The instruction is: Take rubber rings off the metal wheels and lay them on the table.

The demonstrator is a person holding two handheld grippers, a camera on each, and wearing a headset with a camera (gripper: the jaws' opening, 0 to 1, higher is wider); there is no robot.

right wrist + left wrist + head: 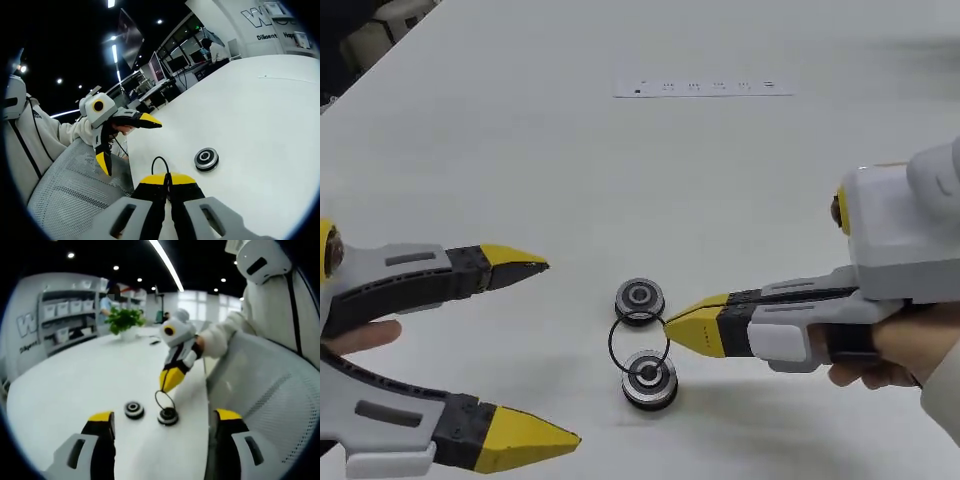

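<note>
**Ring (610, 341) in the right jaws**

We see a broad white desk (620, 170) under everything, with a pale printed strip (705, 88) lying flat at its far side.

Our left gripper (560, 352) comes in from the left in the head view. Its jaws are spread wide and hold nothing, and its yellow tips point toward the middle of the desk. It stands apart from the wheels.

Our right gripper (672, 322) reaches in from the right, and a hand (880, 360) wraps its grip. Its jaws are clenched, tips together, on the thin black ring.

Two small metal wheels lie flat near each other in the middle of the desk: the far wheel (640, 299) and the near wheel (649, 379). The right gripper's tips sit just beside them, over the gap between the two.

In the head view the ring spans that gap and its loop overlaps the edge of each wheel. The left gripper view shows it standing up as a loop from the near wheel to the yellow tips. We cannot tell whether it is free of that wheel.
</note>
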